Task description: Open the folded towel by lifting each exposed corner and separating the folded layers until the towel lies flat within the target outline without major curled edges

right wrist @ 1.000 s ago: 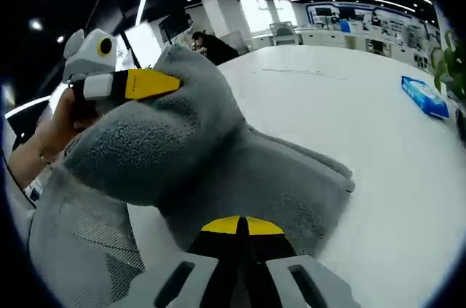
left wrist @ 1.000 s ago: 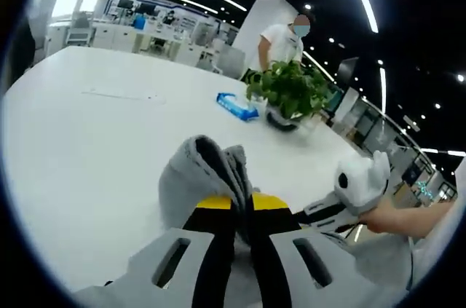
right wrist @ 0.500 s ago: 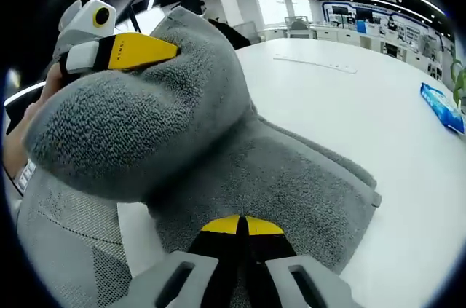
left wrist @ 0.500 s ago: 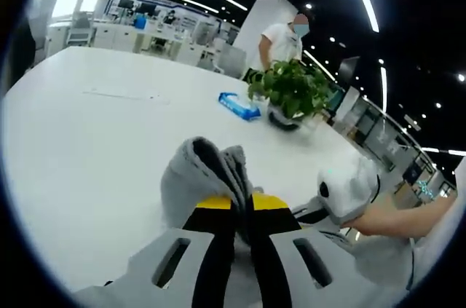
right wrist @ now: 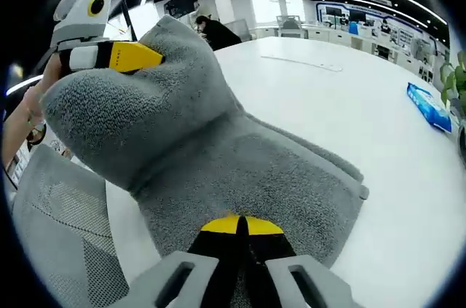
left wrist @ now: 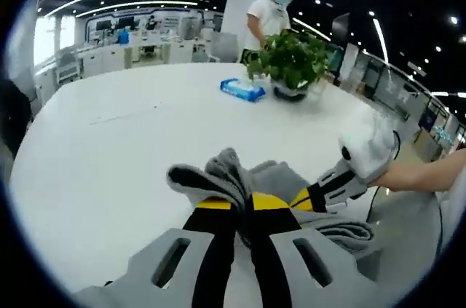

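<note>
Towel (right wrist: pixel 240 170): grey, on the white counter (right wrist: pixel 364 104); one part raised in a bunched fold, the rest lying on the surface.
Left gripper (left wrist: pixel 244 210): fingers together, clamped on a gathered towel edge; in right gripper view at upper left (right wrist: pixel 138 57), pinching the lifted fold.
Right gripper (right wrist: pixel 240 226): fingers together, clamped on the near towel edge, low over the counter.
Hand (left wrist: pixel 415 173): on the right gripper's handle.
Background: potted plant (left wrist: pixel 291 60), blue packet (left wrist: pixel 244 89), person standing behind.
</note>
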